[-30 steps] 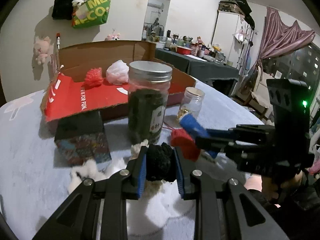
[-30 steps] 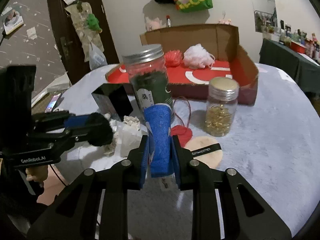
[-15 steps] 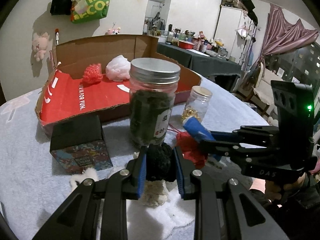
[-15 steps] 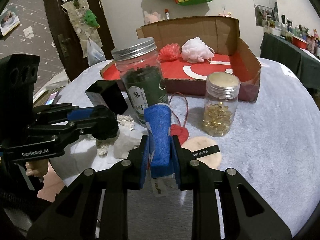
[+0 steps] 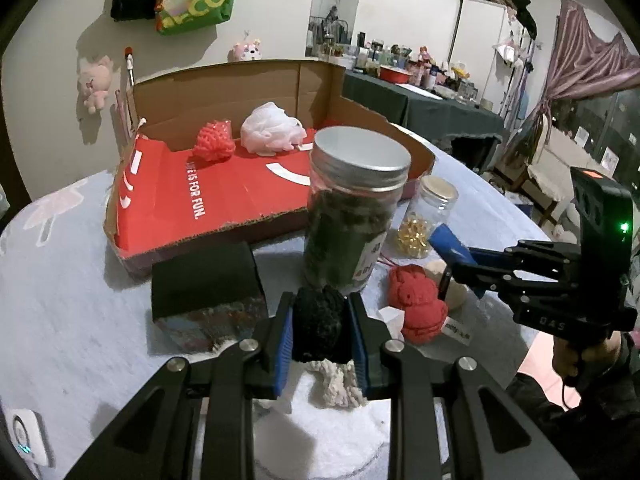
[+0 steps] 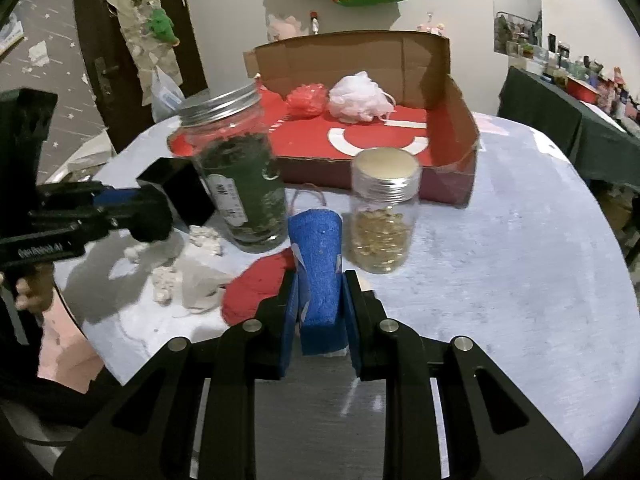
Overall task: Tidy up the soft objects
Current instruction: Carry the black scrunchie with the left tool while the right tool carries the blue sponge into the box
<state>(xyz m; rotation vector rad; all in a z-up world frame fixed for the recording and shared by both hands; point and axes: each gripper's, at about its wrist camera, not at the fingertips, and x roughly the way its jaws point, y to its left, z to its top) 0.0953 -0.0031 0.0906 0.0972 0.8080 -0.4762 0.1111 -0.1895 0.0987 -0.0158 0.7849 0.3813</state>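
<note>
My left gripper (image 5: 320, 320) is shut on a black fuzzy ball (image 5: 318, 326), held above the table in front of the tall jar. My right gripper (image 6: 318, 300) is shut on a blue sponge (image 6: 320, 268), which sticks up between the pads. In the left wrist view the right gripper (image 5: 448, 256) reaches in from the right with the blue sponge (image 5: 450, 242). A red knitted toy (image 5: 418, 304) and white fluffy scraps (image 5: 340, 380) lie on the table. A red mesh ball (image 5: 214, 140) and a white mesh pouf (image 5: 272, 132) sit in the open cardboard box (image 5: 224, 200).
A tall jar of dark green leaves (image 5: 352, 216) and a small jar of golden pieces (image 6: 382, 216) stand before the box. A black box (image 5: 208, 288) sits left of the tall jar. A beige round puff (image 5: 448, 284) lies by the red toy. The round table (image 6: 520, 240) has a pale cloth.
Both grippers have moved a little forward toward the jars and box with their objects still held. The jars and the box look larger and closer in both views.
</note>
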